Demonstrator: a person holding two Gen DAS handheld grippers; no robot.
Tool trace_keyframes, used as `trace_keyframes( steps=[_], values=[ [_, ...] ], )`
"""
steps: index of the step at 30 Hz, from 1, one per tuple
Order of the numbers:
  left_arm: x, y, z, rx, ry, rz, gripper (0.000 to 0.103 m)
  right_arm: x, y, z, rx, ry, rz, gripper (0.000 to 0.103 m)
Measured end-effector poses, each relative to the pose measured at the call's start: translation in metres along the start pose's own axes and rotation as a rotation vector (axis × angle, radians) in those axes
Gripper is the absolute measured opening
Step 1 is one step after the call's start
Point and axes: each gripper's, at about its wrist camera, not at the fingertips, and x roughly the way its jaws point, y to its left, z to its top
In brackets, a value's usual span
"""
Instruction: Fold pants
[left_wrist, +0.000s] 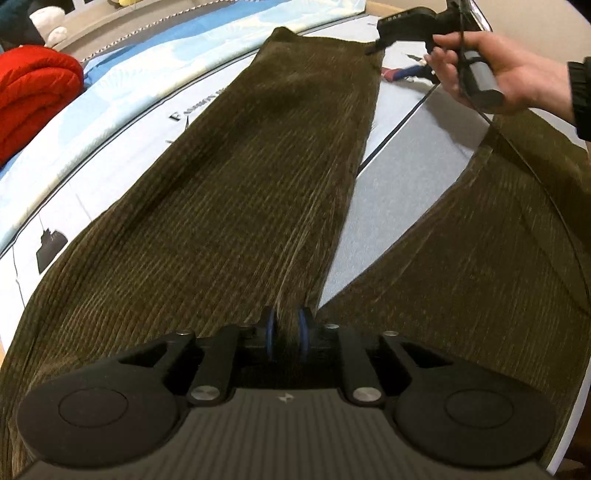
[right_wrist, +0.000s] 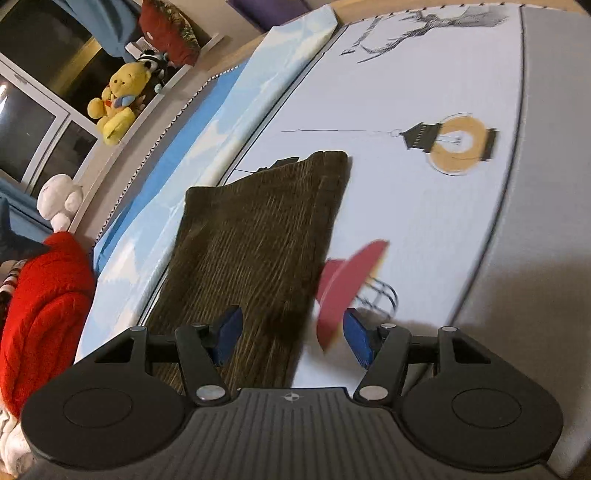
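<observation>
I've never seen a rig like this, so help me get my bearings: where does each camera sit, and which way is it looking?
Left wrist: on the left gripper, looking along the olive corduroy pants, jaws pinching the fabric; the person's right hand shows.
Right wrist: on the right gripper, jaws open, looking down at the pant leg's end; no hand shows.
Shared: pants, printed bedsheet, red quilt.

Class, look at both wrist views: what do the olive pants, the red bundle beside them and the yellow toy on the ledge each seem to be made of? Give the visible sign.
Olive pants: likely corduroy, matte; raised parallel ribs run along the leg.
Red bundle: probably a padded quilted textile with a slight sheen; puffy stitched ridges.
Yellow toy: soft plush, seemingly; fuzzy outline, slumped body.
</observation>
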Motion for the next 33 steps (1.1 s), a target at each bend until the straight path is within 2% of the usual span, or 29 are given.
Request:
trace_keyframes(
  steps=[2, 3, 4, 5, 7, 10, 13, 17, 19, 21, 23, 24, 26, 28, 30, 32, 33],
  values=[
    [0.0, 0.003, -0.004, -0.019, 0.003, -0.013, 0.021, 0.005, 0.003, 0.003, -0.013, -0.027, 0.007, 0.059],
    [0.0, 0.004, -0.005, -0.021, 0.003, -0.017, 0.023, 0.01, 0.006, 0.003, -0.016, -0.029, 0.011, 0.045],
    [-0.001, 0.006, -0.006, -0.02, 0.002, -0.021, 0.026, 0.013, 0.005, 0.003, -0.013, -0.013, 0.019, 0.018],
    [-0.001, 0.007, -0.006, -0.023, 0.0, -0.025, 0.027, 0.014, 0.003, 0.002, -0.001, -0.007, 0.017, 0.007],
    [-0.006, 0.013, -0.006, -0.052, -0.009, -0.032, 0.033, 0.009, 0.0, 0.001, 0.018, -0.029, 0.012, 0.006],
    [-0.019, 0.029, -0.007, -0.145, -0.047, -0.066, 0.043, -0.013, 0.005, 0.002, -0.023, -0.104, -0.056, 0.005],
    [-0.036, 0.047, -0.009, -0.22, -0.091, -0.059, 0.044, -0.048, 0.009, 0.001, -0.034, -0.157, -0.192, 0.005],
    [-0.058, 0.074, -0.017, -0.313, -0.134, -0.019, 0.044, -0.094, -0.013, -0.005, 0.053, -0.189, -0.377, 0.006],
    [-0.066, 0.091, -0.025, -0.369, -0.126, 0.042, 0.048, -0.104, -0.029, -0.01, 0.059, -0.174, -0.456, 0.007],
    [-0.071, 0.112, -0.037, -0.447, -0.095, 0.145, 0.057, -0.113, -0.044, -0.015, 0.123, -0.171, -0.536, 0.008],
    [-0.076, 0.137, -0.055, -0.55, -0.058, 0.249, 0.057, -0.128, -0.046, -0.019, 0.156, -0.202, -0.62, 0.012],
    [-0.079, 0.152, -0.066, -0.608, -0.033, 0.31, 0.058, -0.135, -0.044, -0.022, 0.161, -0.21, -0.626, 0.012],
    [-0.087, 0.179, -0.086, -0.705, -0.003, 0.415, 0.066, -0.146, -0.032, -0.026, 0.156, -0.214, -0.537, 0.012],
    [-0.099, 0.204, -0.108, -0.804, 0.001, 0.521, 0.087, -0.154, -0.005, -0.034, 0.088, -0.204, -0.42, 0.013],
    [-0.11, 0.226, -0.13, -0.9, 0.001, 0.586, 0.092, -0.159, 0.024, -0.044, 0.003, -0.169, -0.285, 0.021],
    [-0.112, 0.243, -0.149, -0.961, 0.001, 0.551, 0.092, -0.161, 0.054, -0.056, -0.111, -0.125, -0.147, 0.028],
    [-0.109, 0.251, -0.161, -0.994, 0.005, 0.497, 0.092, -0.162, 0.069, -0.059, -0.177, -0.119, -0.098, 0.028]
  ],
)
